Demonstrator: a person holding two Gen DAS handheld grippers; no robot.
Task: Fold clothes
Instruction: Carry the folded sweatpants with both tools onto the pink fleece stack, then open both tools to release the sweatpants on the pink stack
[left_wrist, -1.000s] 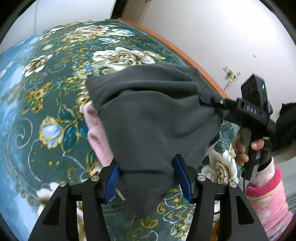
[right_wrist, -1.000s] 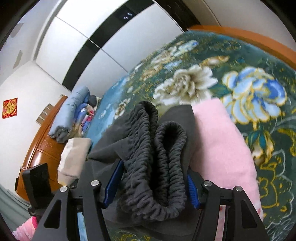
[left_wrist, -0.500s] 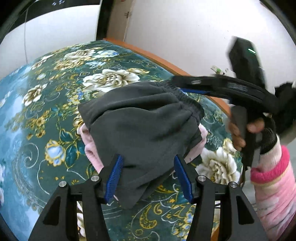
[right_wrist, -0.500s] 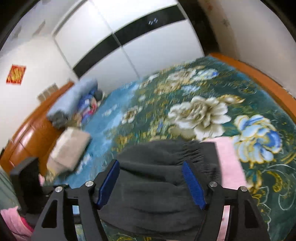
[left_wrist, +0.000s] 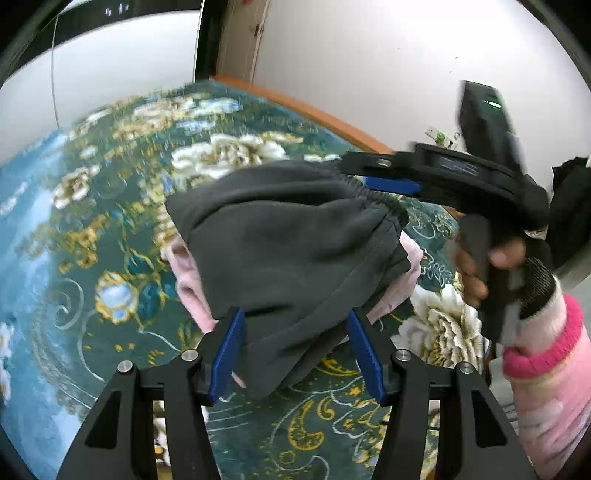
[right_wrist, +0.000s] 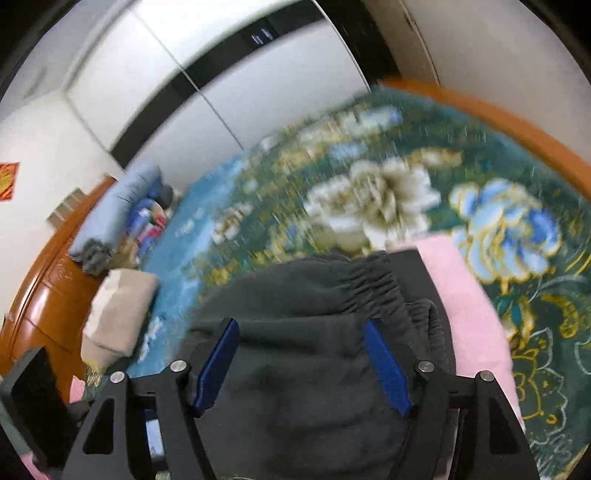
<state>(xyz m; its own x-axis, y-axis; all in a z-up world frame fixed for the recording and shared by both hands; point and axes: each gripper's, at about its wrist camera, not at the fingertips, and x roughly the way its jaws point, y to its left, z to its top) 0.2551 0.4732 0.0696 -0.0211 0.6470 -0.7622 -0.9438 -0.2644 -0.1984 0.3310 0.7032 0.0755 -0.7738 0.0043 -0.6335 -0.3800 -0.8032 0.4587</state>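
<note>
Folded dark grey trousers (left_wrist: 291, 240) with an elastic waistband lie on top of a folded pink garment (left_wrist: 188, 284) on the flowered bedspread. My left gripper (left_wrist: 295, 343) is open, its blue pads on either side of the trousers' near corner. My right gripper (right_wrist: 301, 362) is open just above the trousers (right_wrist: 303, 369) near the waistband (right_wrist: 373, 291). The right gripper also shows in the left wrist view (left_wrist: 391, 182), over the far waistband edge. The pink garment (right_wrist: 461, 299) sticks out to the right of the trousers.
The teal flowered bedspread (left_wrist: 74, 240) covers the bed, with an orange wooden edge (right_wrist: 517, 122) at the far side. A beige folded item (right_wrist: 118, 314) and a blue bundle of bedding (right_wrist: 114, 214) lie by the wooden headboard. White wardrobe doors stand behind.
Both grippers have let go of the grey trousers and opened. The trousers now rest on the pink garment. Both grippers have drawn back slightly.
</note>
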